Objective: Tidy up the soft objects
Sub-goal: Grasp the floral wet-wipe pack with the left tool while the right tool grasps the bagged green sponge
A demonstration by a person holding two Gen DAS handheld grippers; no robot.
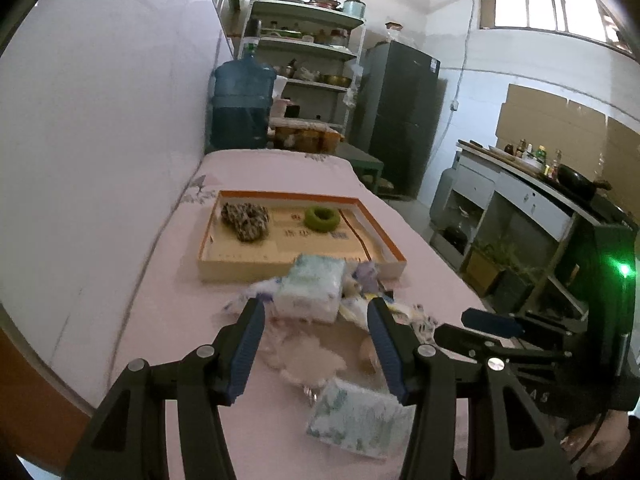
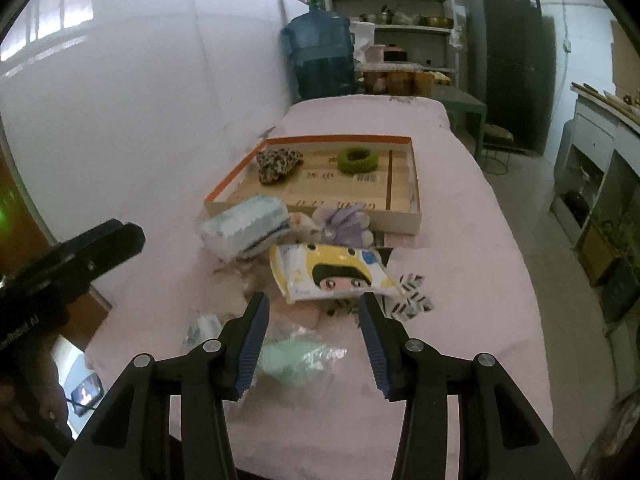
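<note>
Soft packs lie in a heap on the pink cloth table (image 2: 480, 240): 1 crinkly yellow wipes pack (image 2: 332, 270), 1 puffy white tissue pack (image 2: 244, 230) and 1 fuzzy purple toy (image 2: 344, 222). Behind them, a flat cardboard tray (image 2: 416, 196) holds 1 spotted scrunchie (image 2: 278, 164) and 1 green ring (image 2: 357, 159). Left gripper (image 1: 316, 312) and right gripper (image 2: 310, 306) both hang wide apart, holding nothing

Water jug (image 1: 243, 104), fridge (image 1: 400, 112) & shelf rack (image 1: 308, 44) behind.
</note>
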